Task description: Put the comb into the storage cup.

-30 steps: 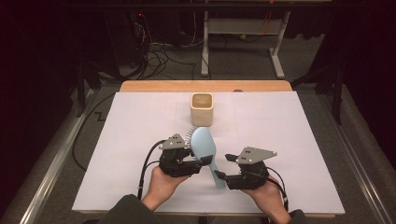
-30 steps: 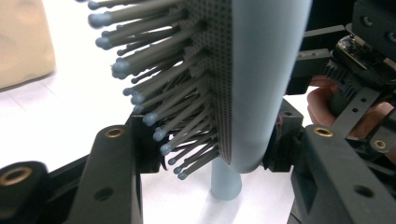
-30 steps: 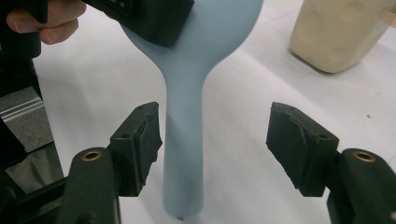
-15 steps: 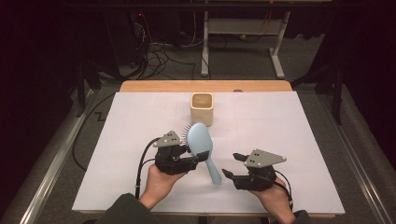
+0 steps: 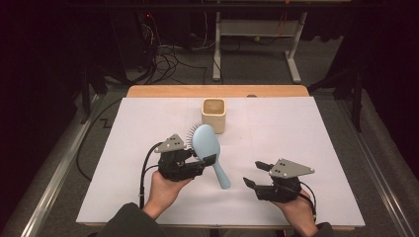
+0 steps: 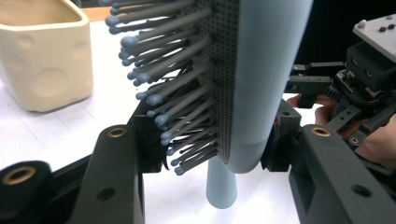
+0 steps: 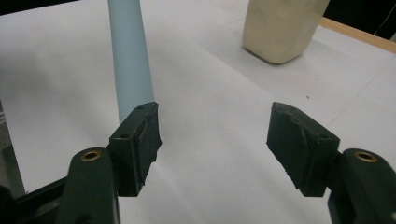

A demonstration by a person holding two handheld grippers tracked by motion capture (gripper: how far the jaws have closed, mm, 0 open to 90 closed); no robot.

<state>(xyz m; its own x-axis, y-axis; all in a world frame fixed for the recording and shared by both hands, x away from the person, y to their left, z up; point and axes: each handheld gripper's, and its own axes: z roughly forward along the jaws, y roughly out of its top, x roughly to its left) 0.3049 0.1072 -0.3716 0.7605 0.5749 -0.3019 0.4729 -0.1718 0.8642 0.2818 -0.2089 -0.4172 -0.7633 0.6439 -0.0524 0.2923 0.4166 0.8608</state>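
A pale blue hairbrush [image 5: 208, 150] is gripped at its head by the left claw [image 5: 205, 163], its handle slanting down toward the released right claw [image 5: 256, 175], the beige cup [image 5: 214, 114] just beyond.

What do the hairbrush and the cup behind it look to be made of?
Hairbrush: likely plastic; smooth, matte pale-blue back and handle, grey ball-tipped bristles on a dotted pad. Cup: cream, possibly ceramic or moulded plastic; dull surface with round dimples. The look alone doesn't settle it.
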